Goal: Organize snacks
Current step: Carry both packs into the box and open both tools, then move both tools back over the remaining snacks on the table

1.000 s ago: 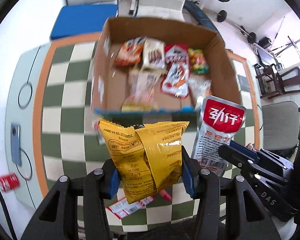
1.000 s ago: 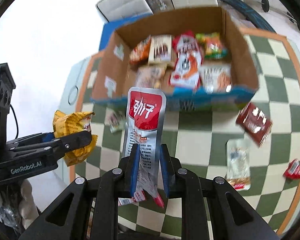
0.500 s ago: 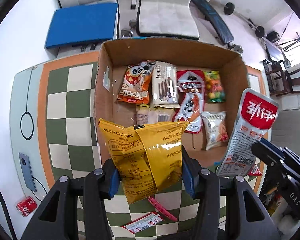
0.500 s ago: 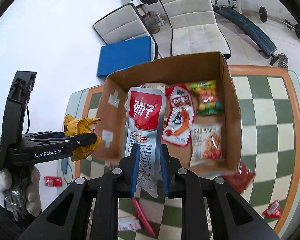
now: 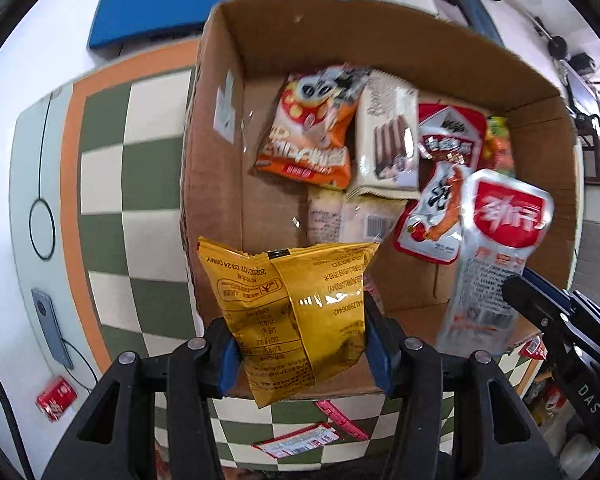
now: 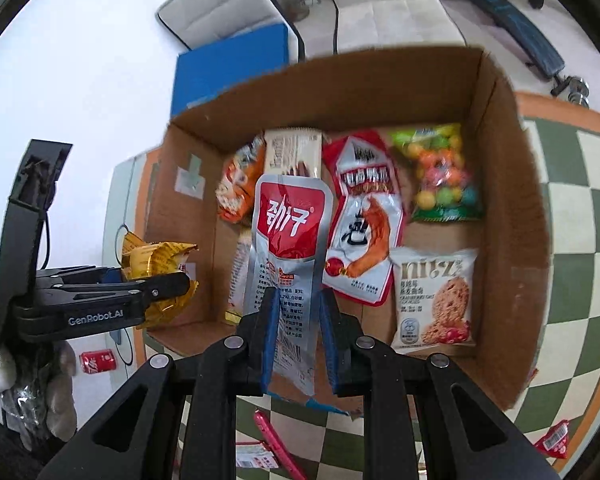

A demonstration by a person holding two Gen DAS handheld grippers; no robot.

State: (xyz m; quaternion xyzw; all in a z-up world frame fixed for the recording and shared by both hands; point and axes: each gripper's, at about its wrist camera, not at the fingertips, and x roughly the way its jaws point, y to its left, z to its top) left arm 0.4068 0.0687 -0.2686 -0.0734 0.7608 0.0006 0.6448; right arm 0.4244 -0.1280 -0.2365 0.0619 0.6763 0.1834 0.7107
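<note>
My left gripper [image 5: 302, 344] is shut on a yellow snack bag [image 5: 288, 312], held above the near left part of the open cardboard box [image 5: 220, 128]. My right gripper [image 6: 298, 340] is shut on a silver and red snack pouch [image 6: 290, 248], held over the box [image 6: 512, 216]; the pouch also shows in the left wrist view [image 5: 496, 256]. Several snack packs lie in the box: an orange bag [image 5: 312, 136], a cream wafer pack [image 5: 390, 136], a candy bag [image 6: 440, 176] and a cookie pack [image 6: 436, 300].
The box stands on a green and white checkered table [image 5: 112, 184]. Loose packets [image 5: 300, 442] and a pink strip [image 6: 278, 444] lie on the table by the box's near wall. A red packet [image 6: 556, 444] lies at the right. A red can [image 5: 56, 398] lies on the floor.
Both grippers have moved forward and lower over the box with their packs still held. The box now fills most of both views.
</note>
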